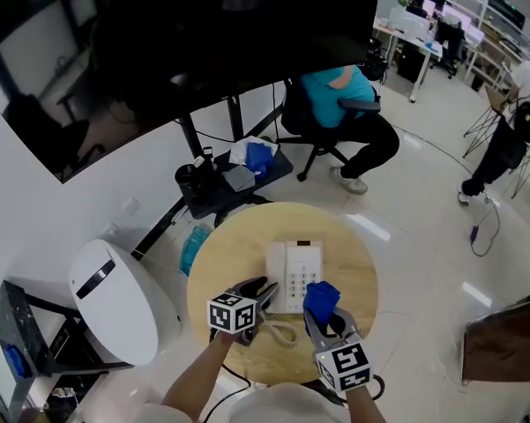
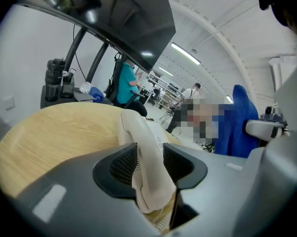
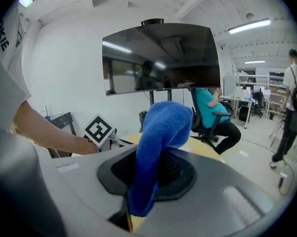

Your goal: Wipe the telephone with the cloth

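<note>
A white telephone (image 1: 298, 270) lies on the round wooden table (image 1: 225, 263), its handset (image 1: 276, 267) along its left side and a coiled cord (image 1: 284, 331) at the near end. My left gripper (image 1: 263, 294) stands open at the handset's near end. In the left gripper view the handset (image 2: 147, 168) runs between the jaws of that gripper (image 2: 150, 156). My right gripper (image 1: 324, 314) is shut on a blue cloth (image 1: 320, 294), held over the phone's near right corner. The cloth (image 3: 160, 142) bulges up out of the right gripper (image 3: 155, 169).
A big dark screen (image 1: 203, 33) on a black stand (image 1: 234, 183) with clutter on its base stands beyond the table. A seated person (image 1: 348, 104) is behind it, and another person (image 1: 503, 148) is at the far right. A white round appliance (image 1: 115, 298) sits left of the table.
</note>
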### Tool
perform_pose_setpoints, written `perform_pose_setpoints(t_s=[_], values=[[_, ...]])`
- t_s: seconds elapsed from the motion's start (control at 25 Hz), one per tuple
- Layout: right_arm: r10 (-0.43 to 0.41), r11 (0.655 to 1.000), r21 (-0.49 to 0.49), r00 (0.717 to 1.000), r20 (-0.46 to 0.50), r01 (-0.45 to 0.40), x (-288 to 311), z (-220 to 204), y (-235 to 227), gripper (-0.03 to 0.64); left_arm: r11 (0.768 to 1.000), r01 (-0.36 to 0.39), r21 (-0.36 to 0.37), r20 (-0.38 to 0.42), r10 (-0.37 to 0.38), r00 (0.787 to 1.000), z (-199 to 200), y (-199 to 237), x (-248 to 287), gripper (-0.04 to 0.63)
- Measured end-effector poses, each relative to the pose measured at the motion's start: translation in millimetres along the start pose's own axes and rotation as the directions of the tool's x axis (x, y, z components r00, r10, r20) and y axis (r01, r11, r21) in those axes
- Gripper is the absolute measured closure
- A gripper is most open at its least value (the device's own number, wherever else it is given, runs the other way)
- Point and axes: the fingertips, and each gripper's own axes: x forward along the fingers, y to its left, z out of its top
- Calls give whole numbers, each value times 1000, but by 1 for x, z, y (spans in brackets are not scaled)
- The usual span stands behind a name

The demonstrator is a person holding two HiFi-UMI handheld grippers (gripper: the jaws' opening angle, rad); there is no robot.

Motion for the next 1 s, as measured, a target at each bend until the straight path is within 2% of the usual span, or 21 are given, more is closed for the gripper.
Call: perform_pose_setpoints(t_s=[0.2,0.36,0.56,0.72,1.0], values=[[-6,1000,4,1000,-14,6,2,-3,-7,555,998,55,-14,-26,-55,998,0,4,12,430],[-9,1000,5,1000,-21,9,3,-5,-10,555,993,108,-52,-47,-111,993,0,5,17,423],[-13,1000,10,999,-32,14,3,-10,-13,555,978,177,-110,-80,-186,979,-4,5,25,423],[-19,1000,15,999,-26,19,1,-10,-14,555,960,223,-168,-72,-238,969,-3,5,25,441],[-12,1000,17,1000,-22,12,1,-10,-12,555,956,210,-203,-10,-217,976,3,5,22,482]])
